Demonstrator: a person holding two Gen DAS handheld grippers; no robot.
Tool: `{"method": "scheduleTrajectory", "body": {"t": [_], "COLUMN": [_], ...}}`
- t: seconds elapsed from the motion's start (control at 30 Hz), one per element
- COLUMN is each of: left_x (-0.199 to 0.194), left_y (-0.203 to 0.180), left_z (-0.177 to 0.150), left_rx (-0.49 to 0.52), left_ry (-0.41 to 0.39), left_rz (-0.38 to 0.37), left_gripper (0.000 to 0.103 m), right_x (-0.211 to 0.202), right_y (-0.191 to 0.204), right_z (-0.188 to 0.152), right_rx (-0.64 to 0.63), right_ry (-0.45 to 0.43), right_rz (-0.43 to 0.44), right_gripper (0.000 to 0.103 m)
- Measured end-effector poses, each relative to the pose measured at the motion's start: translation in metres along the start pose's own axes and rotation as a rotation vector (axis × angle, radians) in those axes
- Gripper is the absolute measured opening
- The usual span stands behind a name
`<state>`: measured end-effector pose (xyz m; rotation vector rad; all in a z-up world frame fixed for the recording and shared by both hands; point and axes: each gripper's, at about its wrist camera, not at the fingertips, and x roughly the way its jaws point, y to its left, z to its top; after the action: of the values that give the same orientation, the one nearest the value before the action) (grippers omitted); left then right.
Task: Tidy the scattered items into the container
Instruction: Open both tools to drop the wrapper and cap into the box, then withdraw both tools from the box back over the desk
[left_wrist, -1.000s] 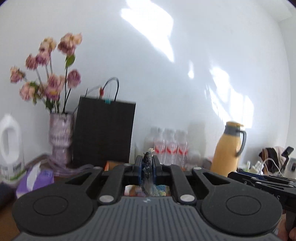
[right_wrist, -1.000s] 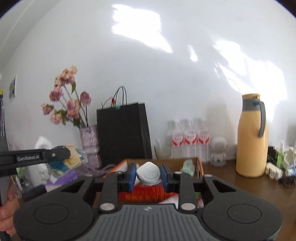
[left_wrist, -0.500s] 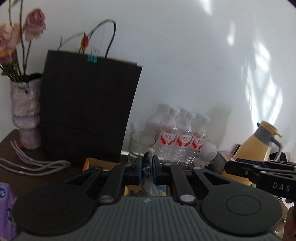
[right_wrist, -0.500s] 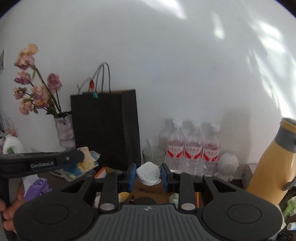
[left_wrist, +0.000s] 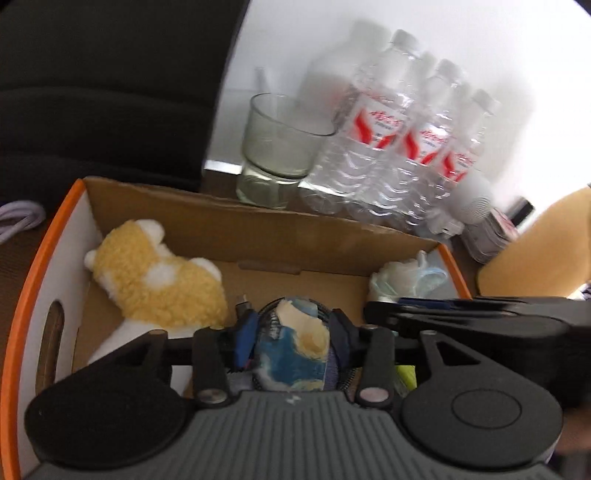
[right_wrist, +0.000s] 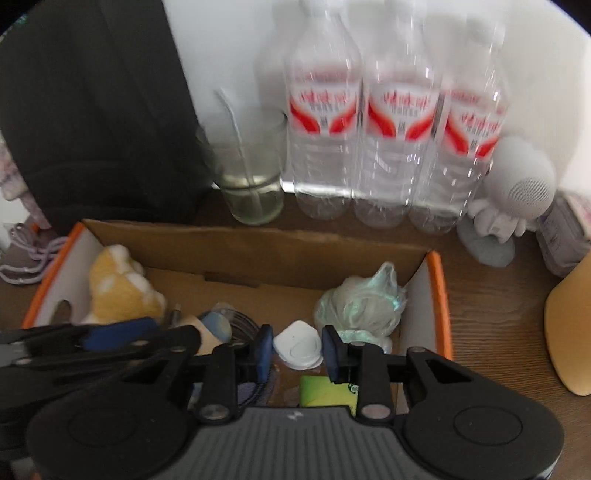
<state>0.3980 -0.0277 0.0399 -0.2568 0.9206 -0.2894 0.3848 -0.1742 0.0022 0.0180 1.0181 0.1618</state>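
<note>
An orange-rimmed cardboard box lies below both grippers. My left gripper points down into it and its jaws are opening. A blue, yellow and white packet lies flat between the fingers, and the pads stand off it. My right gripper hangs over the box, shut on a small white round item. In the box are a yellow plush toy, a pale green plastic-wrapped bundle and a green packet. The two grippers are side by side.
Behind the box stand a glass with a little water, three water bottles and a black paper bag. A yellow jug is at the right, with a white figurine near it. A lilac cord lies left.
Both grippers have swung forward and tipped down from facing the wall to over the box. The left jaws, earlier pinched on the packet's edge, now stand apart. The right still grips the white item.
</note>
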Motion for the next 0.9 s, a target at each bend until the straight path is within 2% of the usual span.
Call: {"method": "scheduleTrajectory", "body": {"t": [0.03, 0.1, 0.17, 0.2, 0.27, 0.4, 0.5, 0.57, 0.63, 0.73, 0.8, 0.9], "left_x": [-0.005, -0.021, -0.040, -0.048, -0.064, -0.088, -0.102, -0.119, -0.139, -0.178, -0.202, -0.219], "left_y": [0.001, 0.002, 0.002, 0.001, -0.002, -0.011, -0.018, -0.024, -0.031, -0.044, -0.049, -0.054], "left_z": [0.003, 0.011, 0.017, 0.020, 0.022, 0.015, 0.002, -0.010, -0.027, -0.063, -0.089, -0.116], "left_rx": [-0.006, -0.009, -0.001, 0.008, 0.033, 0.099, 0.143, 0.168, 0.205, 0.247, 0.265, 0.264], "left_ry": [-0.010, -0.041, -0.083, -0.098, -0.116, -0.104, -0.075, -0.097, -0.177, -0.401, -0.551, -0.648], "left_rz": [0.000, -0.017, 0.000, 0.020, 0.082, 0.205, 0.297, 0.358, 0.403, 0.422, 0.380, 0.338], "left_gripper": [0.060, 0.069, 0.073, 0.075, 0.078, 0.099, 0.100, 0.101, 0.103, 0.103, 0.103, 0.103], "right_x": [0.004, 0.006, 0.000, -0.005, -0.018, -0.054, -0.083, -0.102, -0.120, -0.149, -0.170, -0.191], "right_y": [-0.002, -0.005, -0.005, -0.004, -0.003, 0.000, 0.002, 0.003, 0.005, 0.014, 0.022, 0.031], "right_z": [0.001, 0.004, 0.006, 0.007, 0.007, 0.001, -0.010, -0.023, -0.040, -0.072, -0.101, -0.147], "right_rx": [0.006, 0.027, 0.041, 0.046, 0.042, 0.033, 0.034, 0.019, -0.010, -0.045, -0.077, -0.131], "right_ry": [0.003, 0.006, -0.012, -0.022, -0.042, -0.046, -0.056, -0.070, -0.092, -0.182, -0.312, -0.549], "right_rz": [0.014, 0.030, 0.038, 0.035, 0.036, 0.020, -0.010, -0.011, -0.034, -0.078, -0.063, -0.015], "right_gripper": [0.029, 0.037, 0.052, 0.053, 0.053, 0.057, 0.068, 0.075, 0.078, 0.078, 0.081, 0.086]}}
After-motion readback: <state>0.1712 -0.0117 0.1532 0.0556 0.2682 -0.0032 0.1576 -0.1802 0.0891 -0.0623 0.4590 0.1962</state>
